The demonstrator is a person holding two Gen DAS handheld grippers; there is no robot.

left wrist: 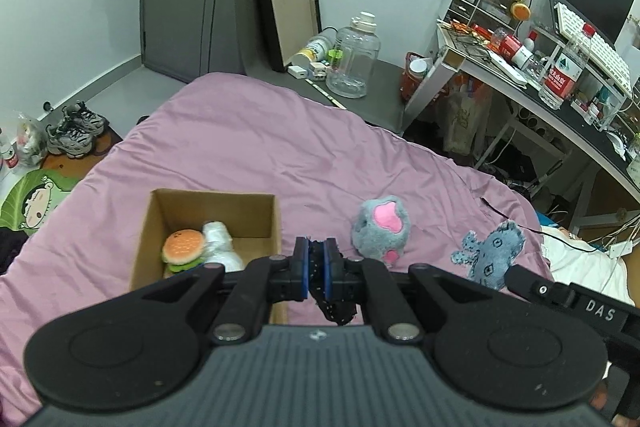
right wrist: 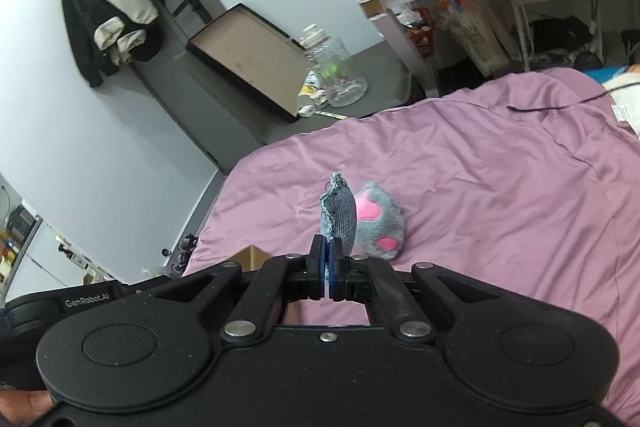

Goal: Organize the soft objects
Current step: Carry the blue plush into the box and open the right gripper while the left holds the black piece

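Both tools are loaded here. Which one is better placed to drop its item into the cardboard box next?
Likely left: the left tool, shut on a black fabric piece, sits beside the cardboard box. The right tool holds the denim toy farther right.

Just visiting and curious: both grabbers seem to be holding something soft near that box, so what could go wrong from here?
1. The left gripper pinches a limp black cloth dangling beside the cardboard box; it might drape over the wall instead of dropping inside.
2. The right gripper holds the denim toy only by its edge, so it could slip.
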